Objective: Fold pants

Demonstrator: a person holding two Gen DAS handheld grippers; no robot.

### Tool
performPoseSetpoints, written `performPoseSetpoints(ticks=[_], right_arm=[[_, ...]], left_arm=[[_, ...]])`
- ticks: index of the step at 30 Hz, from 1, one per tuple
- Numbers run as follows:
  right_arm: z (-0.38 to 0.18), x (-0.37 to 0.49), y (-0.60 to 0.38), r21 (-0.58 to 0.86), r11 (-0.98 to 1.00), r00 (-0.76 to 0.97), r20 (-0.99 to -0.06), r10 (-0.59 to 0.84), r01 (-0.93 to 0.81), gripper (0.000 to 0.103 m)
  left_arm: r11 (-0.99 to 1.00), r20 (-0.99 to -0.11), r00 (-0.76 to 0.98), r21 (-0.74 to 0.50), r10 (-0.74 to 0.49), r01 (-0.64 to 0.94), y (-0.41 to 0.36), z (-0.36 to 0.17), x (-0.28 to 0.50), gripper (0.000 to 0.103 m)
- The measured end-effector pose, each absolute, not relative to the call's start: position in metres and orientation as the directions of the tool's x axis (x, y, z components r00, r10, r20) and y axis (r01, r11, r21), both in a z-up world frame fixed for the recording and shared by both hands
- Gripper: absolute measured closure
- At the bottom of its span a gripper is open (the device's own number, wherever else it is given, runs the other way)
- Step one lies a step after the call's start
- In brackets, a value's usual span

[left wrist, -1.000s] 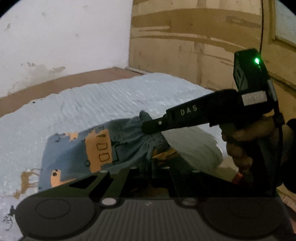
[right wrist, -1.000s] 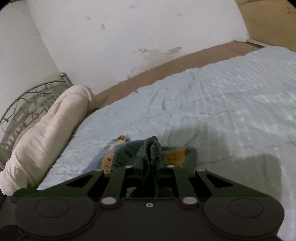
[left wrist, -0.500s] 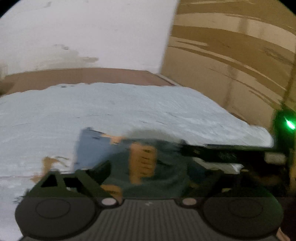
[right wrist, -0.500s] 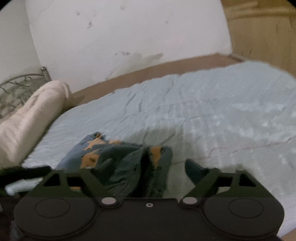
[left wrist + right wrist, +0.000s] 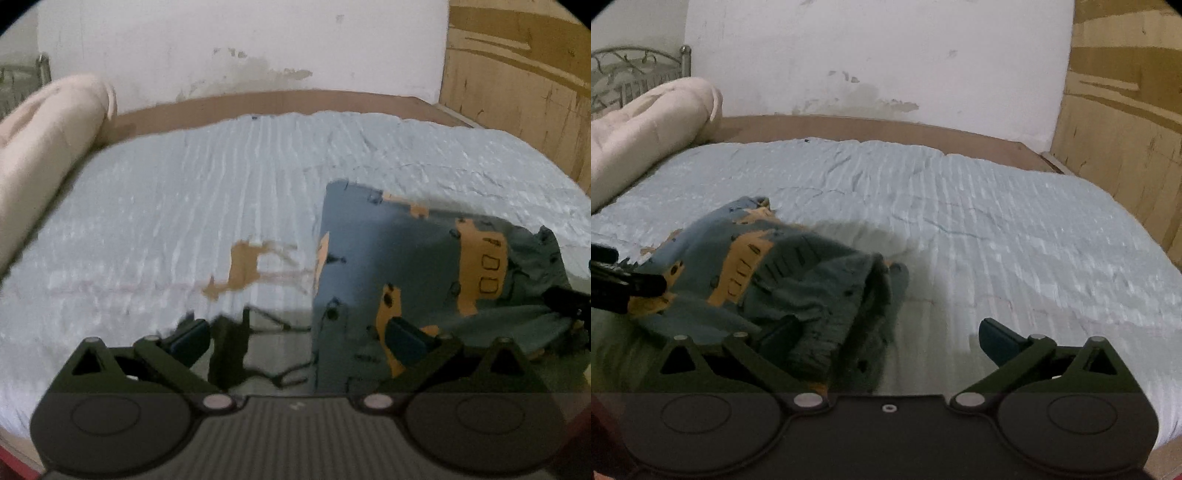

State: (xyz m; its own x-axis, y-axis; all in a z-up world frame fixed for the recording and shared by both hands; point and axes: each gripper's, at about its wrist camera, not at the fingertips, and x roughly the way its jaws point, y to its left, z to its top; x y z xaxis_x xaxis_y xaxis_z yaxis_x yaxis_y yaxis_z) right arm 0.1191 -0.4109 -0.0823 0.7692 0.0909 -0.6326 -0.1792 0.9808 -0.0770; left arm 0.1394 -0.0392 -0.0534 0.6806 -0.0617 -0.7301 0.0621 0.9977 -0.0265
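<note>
Jaws opening — pants [image 5: 798, 280] on bedsheet [image 5: 997, 229]

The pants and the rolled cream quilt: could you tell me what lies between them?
Only bare blue bedspread between pants and quilt, in the right wrist view.

A home bedroom: ahead of the tongs, a bed [image 5: 997, 221] with a rolled quilt [image 5: 646, 122] and metal headboard [image 5: 624, 70].

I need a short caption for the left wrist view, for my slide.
Left gripper, jaws opening with nothing pinched, above folded blue pants on a light blue bedspread.
</note>
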Motion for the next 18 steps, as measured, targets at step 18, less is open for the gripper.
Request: performPoseSetpoints(ticks=[18], right_arm=[[-0.093, 0.198, -0.375, -0.201, 0.942, 0.786, -0.611, 0.095, -0.27, 0.001]], left_arm=[[0.983, -0.757, 0.636, -0.044, -0.149, 0.177, -0.062, -0.055, 0.24, 0.0]])
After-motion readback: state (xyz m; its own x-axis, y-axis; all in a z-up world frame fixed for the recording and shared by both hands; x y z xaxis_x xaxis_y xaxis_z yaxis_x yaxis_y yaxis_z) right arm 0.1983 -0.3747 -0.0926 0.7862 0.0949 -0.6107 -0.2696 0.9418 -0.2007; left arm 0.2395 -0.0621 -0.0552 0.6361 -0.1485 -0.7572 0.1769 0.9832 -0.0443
